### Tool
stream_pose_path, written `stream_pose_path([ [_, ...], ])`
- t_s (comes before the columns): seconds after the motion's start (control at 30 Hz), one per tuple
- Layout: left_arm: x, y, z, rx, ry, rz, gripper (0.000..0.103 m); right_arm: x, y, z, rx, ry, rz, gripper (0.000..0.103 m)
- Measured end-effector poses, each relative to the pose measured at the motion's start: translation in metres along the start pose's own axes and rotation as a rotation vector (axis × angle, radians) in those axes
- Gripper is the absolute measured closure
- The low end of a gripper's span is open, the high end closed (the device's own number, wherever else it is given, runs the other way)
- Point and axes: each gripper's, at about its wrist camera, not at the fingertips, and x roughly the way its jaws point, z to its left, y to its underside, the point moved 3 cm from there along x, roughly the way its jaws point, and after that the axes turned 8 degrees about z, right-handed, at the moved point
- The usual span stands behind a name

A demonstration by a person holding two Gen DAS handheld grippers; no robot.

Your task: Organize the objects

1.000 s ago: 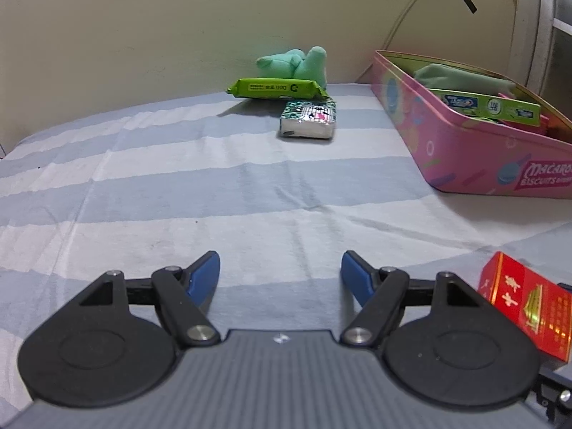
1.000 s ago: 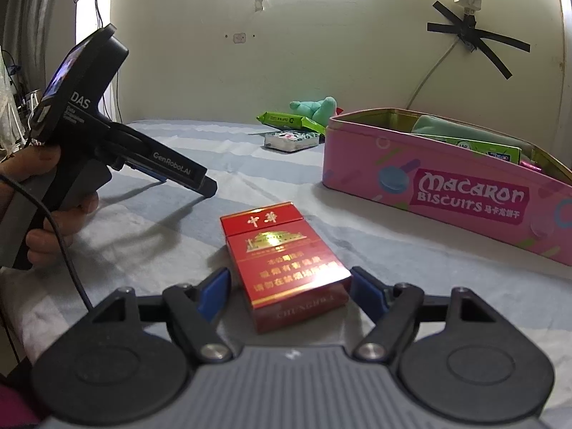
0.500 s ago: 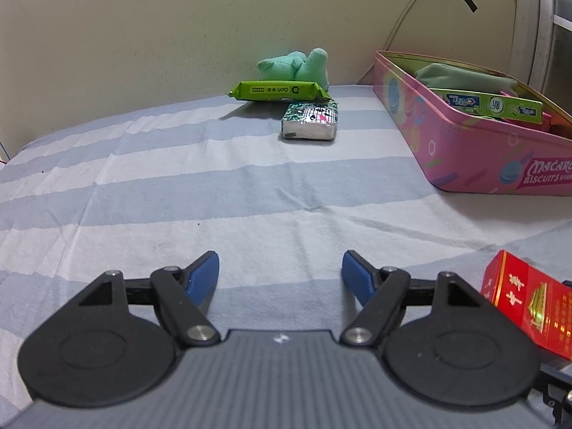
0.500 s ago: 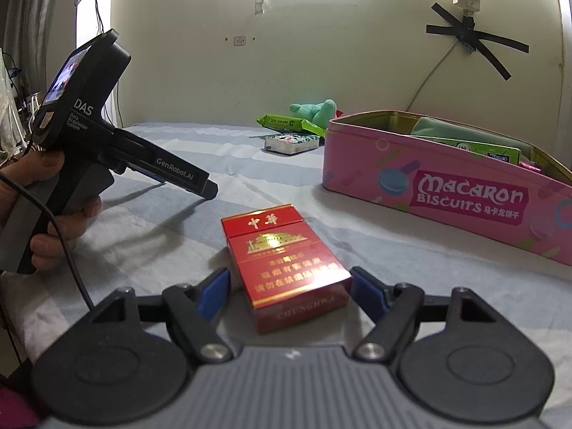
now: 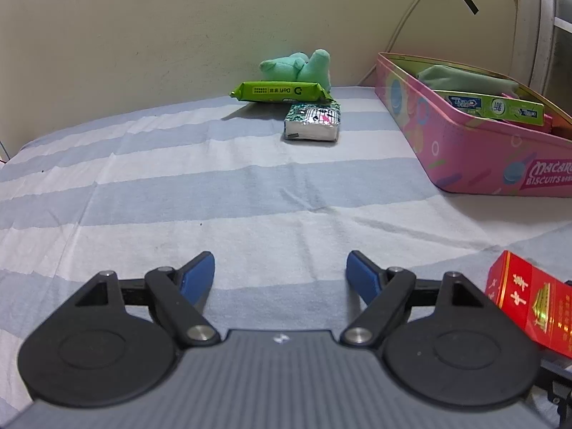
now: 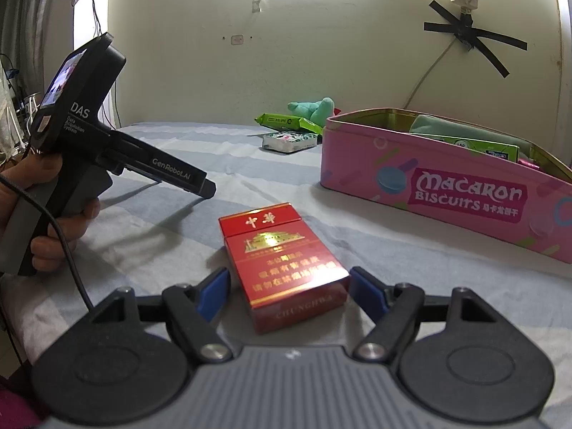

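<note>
Here we count one red cigarette pack (image 6: 282, 264) lying flat on the striped bed (image 5: 214, 193), one pink biscuit tin (image 6: 447, 193) at two o'clock, and at twelve o'clock one green wipes pack (image 5: 280, 91), one tissue packet (image 5: 312, 123) and one green plush toy (image 5: 304, 68). Our right gripper (image 6: 287, 286) has its fingers wide, one on each side of the pack's near end, not touching it. Our left gripper (image 5: 280, 270) has its fingers wide over bare sheet, with open room ahead as far as the tissue packet.
</note>
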Motion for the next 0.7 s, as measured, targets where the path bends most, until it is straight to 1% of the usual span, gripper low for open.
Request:
stream_pose_path([
  [0.17,0.0,0.0,0.0,0.001,0.001,-0.003,0.019,0.001,0.0,-0.01,0.094,0.054,0.003,0.027],
  [0.33,0.002,0.001,0.0,-0.002,-0.008,-0.009,0.015,0.0,0.0,-0.022,0.172,0.072,-0.009,0.026],
  [0.43,0.002,0.0,0.0,-0.014,0.0,0.004,0.015,0.0,0.0,-0.024,0.19,0.067,-0.01,0.026],
  [0.47,0.002,-0.001,0.001,-0.019,0.014,0.011,0.015,0.0,0.0,-0.024,0.189,0.067,-0.009,0.026],
  [0.53,-0.001,-0.002,0.002,-0.038,0.071,0.024,0.016,0.0,0.0,-0.022,0.182,0.066,-0.007,0.026],
  [0.6,-0.006,-0.003,-0.002,-0.047,0.132,0.017,0.016,0.001,0.0,-0.021,0.176,0.067,-0.002,0.026],
  [0.67,-0.013,-0.005,-0.011,-0.031,0.188,0.001,0.016,0.001,0.0,-0.02,0.173,0.068,0.001,0.026],
  [0.7,-0.018,-0.006,-0.017,-0.012,0.227,-0.008,0.016,0.001,0.0,-0.019,0.172,0.068,0.001,0.026],
])
